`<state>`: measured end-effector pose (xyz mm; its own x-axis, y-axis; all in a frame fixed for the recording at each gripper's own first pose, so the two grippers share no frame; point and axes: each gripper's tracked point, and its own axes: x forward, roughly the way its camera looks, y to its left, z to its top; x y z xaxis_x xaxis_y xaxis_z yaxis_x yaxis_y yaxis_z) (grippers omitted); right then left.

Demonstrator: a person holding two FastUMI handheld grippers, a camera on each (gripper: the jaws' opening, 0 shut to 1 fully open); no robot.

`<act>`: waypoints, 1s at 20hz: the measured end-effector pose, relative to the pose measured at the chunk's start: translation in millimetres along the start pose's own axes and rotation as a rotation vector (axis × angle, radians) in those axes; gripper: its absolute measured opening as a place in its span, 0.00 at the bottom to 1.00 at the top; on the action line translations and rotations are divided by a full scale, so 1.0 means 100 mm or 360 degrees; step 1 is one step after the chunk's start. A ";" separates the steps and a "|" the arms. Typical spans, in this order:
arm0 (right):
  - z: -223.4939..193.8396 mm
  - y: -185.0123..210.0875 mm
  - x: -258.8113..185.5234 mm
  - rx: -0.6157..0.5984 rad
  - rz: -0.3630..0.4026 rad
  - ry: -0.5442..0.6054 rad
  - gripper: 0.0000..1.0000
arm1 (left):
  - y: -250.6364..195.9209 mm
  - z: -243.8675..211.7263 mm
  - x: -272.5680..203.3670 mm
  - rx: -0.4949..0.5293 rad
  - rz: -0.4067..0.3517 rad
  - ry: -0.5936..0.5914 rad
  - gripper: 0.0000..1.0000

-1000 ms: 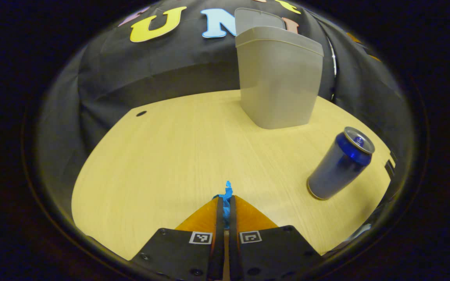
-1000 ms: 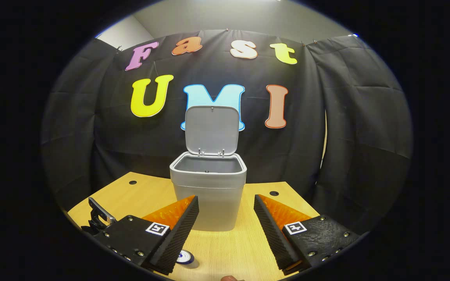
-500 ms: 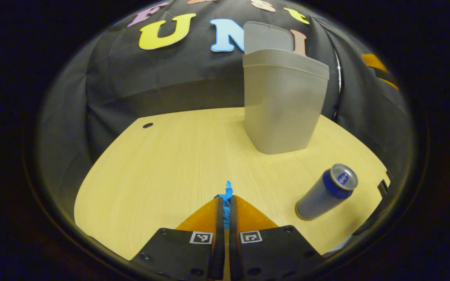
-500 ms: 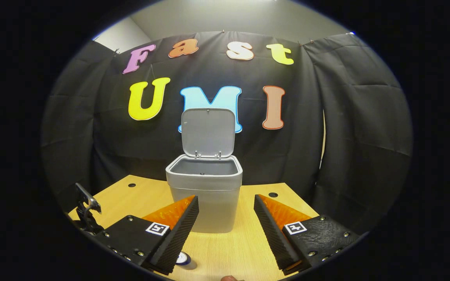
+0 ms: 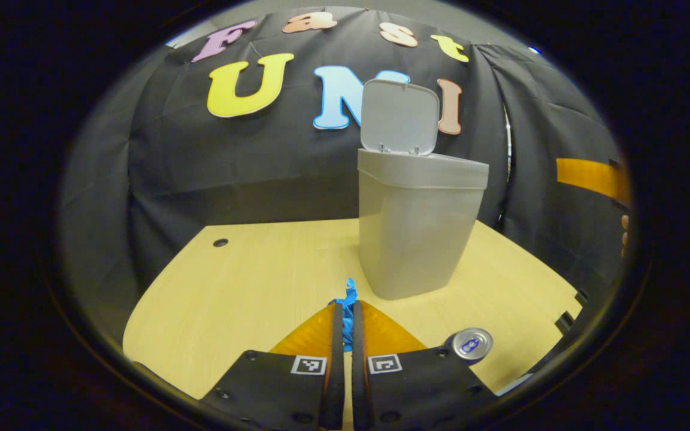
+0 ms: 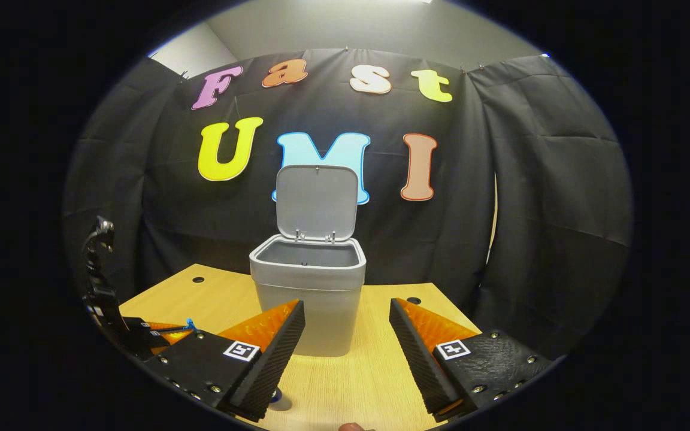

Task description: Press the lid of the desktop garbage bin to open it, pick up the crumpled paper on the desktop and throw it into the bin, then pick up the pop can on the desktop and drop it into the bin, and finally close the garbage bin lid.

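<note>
Garbage bin (image 6: 308, 299) on my surface (image 5: 249, 281) with lid (image 6: 316, 202) upright, pop can (image 5: 471, 345) beside my left gripper (image 5: 345, 311) clamping blue crumpled paper (image 5: 348, 297), my right gripper (image 6: 345, 329) spread wide, holding nothing.

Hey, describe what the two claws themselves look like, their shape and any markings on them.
Each claw has two wedge-shaped fingers that taper toward the tip, mounted on black bolted blocks. Every block carries a small square black-and-white tag. The right claw shows ribbed, sawtooth inner faces on its fingers. The left claw has a scrap of blue material at its tip.
</note>
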<state>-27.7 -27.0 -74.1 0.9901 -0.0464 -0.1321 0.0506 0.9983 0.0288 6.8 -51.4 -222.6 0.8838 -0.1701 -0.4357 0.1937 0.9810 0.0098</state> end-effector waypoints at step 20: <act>-0.08 -0.14 -0.02 0.0040 -0.0145 -0.0003 0.92 | -0.65 1.92 0.27 0.0121 -0.0257 -0.0645 0.11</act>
<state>-31.4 -40.6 -82.2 0.9815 -0.1374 -0.1332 0.1441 0.9887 0.0418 100.0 -137.9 -62.6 0.9324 -0.3581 -0.0489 0.3602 0.9319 0.0435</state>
